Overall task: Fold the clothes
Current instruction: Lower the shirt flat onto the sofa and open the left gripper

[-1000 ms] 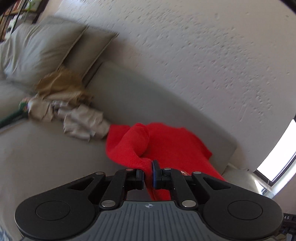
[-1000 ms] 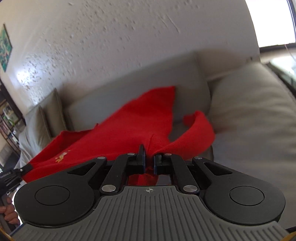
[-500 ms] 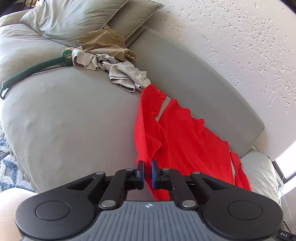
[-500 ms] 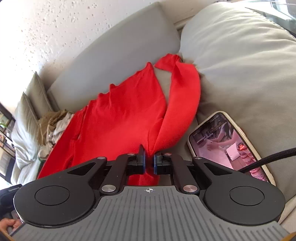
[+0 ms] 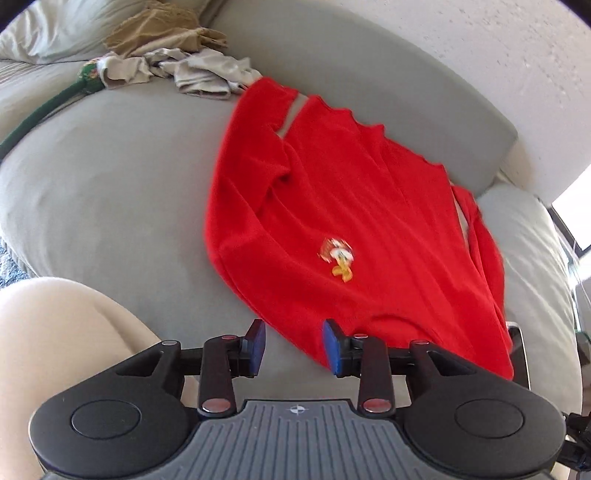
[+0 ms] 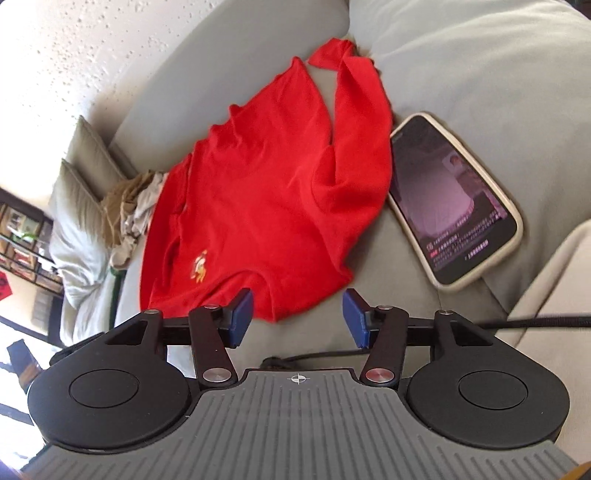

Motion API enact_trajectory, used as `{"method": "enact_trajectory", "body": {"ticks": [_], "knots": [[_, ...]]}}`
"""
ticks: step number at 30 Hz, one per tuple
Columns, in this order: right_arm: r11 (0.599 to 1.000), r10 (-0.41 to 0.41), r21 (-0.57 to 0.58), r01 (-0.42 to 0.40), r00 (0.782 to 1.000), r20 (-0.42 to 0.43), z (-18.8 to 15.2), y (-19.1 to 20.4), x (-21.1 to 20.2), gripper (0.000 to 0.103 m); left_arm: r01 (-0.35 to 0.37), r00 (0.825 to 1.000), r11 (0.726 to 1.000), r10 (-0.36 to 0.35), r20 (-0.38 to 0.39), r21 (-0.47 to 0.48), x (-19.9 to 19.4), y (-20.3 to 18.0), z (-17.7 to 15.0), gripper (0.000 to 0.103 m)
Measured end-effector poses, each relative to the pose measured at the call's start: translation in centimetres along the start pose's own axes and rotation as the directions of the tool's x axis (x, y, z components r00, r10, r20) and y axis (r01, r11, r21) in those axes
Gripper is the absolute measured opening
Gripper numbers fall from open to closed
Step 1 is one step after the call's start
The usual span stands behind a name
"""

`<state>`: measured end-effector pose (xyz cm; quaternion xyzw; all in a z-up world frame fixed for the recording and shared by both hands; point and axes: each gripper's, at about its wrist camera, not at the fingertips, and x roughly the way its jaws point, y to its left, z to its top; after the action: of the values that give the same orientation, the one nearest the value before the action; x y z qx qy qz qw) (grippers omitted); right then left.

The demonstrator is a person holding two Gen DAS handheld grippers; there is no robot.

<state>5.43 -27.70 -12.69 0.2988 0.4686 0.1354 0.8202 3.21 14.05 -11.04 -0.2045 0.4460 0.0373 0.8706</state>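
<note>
A red long-sleeved shirt with a small cartoon patch lies spread on the grey sofa seat, neck toward me, hem against the backrest. In the right wrist view the same red shirt shows one sleeve folded along its right side. My left gripper is open just before the shirt's near edge, nothing between its blue pads. My right gripper is open too, just short of the shirt's near edge.
A phone with a lit screen lies on the seat right of the shirt, a black cable near it. A heap of beige clothes and a green strap lie at the far left by pillows.
Both grippers were shut on the red shirt and held it up; they lowered it flat onto the sofa, and now both have opened and let it go.
</note>
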Motion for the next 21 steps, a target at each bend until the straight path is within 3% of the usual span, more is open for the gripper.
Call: {"method": "enact_trajectory", "body": {"ticks": [3, 7, 9, 14, 15, 16, 18, 19, 21], "knots": [[0.999, 0.027, -0.02, -0.026, 1.0, 0.008, -1.6, -0.2, 0.0, 0.064, -0.011, 0.999, 1.0, 0.011, -0.041, 0.003, 0.9, -0.6, -1.1, 0.039], [0.999, 0.046, 0.014, -0.047, 0.998, 0.052, -1.9, -1.2, 1.8, 0.063, 0.033, 0.999, 0.994, -0.033, 0.006, -0.107, 2.0, 0.5, -1.8, 0.038], [0.998, 0.057, 0.031, -0.058, 0.997, 0.061, -1.7, -1.6, 3.0, 0.063, 0.02, 1.0, 0.996, -0.019, 0.014, -0.081, 2.5, 0.1, -1.9, 0.038], [0.996, -0.007, -0.09, 0.012, 0.998, 0.057, -1.7, 0.0, 6.0, 0.063, -0.014, 0.999, 1.0, 0.014, 0.033, -0.017, 3.7, -1.1, -2.1, 0.034], [0.99, -0.019, -0.139, 0.029, 0.997, 0.072, -1.9, 0.9, 6.4, 0.063, -0.021, 0.999, 1.0, 0.021, 0.038, -0.004, 3.9, -1.3, -2.1, 0.025], [0.981, -0.031, -0.187, 0.047, 0.996, 0.087, -2.1, 1.7, 6.7, 0.06, -0.028, 0.999, 1.0, 0.027, 0.042, 0.009, 4.1, -1.6, -2.2, 0.013], [0.948, -0.081, -0.299, 0.113, 0.99, 0.115, -2.8, 3.2, 7.6, 0.029, -0.041, 0.998, 0.999, 0.039, 0.047, 0.032, 4.5, -2.0, -2.2, 0.009], [0.925, -0.104, -0.351, 0.145, 0.986, 0.131, -3.2, 4.0, 8.0, 0.007, -0.044, 0.999, 0.998, 0.043, 0.03, 0.035, 4.3, -2.0, -2.1, 0.008], [0.916, -0.103, -0.375, 0.141, 0.988, 0.118, -3.5, 4.8, 7.8, 0.006, -0.039, 0.999, 0.998, 0.039, 0.002, 0.041, 3.5, -1.9, -1.9, 0.008]]}}
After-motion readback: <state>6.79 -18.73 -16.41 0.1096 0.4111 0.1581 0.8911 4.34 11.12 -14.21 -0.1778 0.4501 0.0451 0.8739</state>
